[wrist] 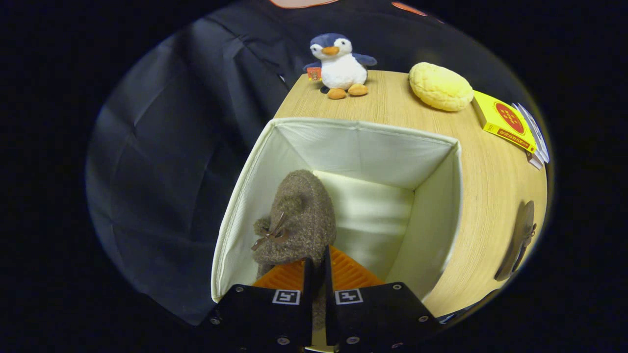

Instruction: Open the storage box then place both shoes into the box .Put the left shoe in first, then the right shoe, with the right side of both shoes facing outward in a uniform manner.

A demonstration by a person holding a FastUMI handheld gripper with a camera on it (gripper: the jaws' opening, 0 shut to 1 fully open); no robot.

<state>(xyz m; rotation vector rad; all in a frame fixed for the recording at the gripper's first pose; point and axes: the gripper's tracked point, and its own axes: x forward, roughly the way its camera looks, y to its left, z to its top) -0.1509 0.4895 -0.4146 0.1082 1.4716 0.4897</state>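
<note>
In the gripper view, the storage box (363,147) is seen already open on the table (490,196), and a brown woolly shoe (299,215) is held inside it near the left wall, pinched at its rear by the nearly closed fingers of the tool (318,274). The first shoe is judged almost placed but not released, while the second shoe (517,240) lies on the table beyond the box's right wall. Open floor is left in the box to the right of the held shoe, bounded by upright fabric walls.
</note>
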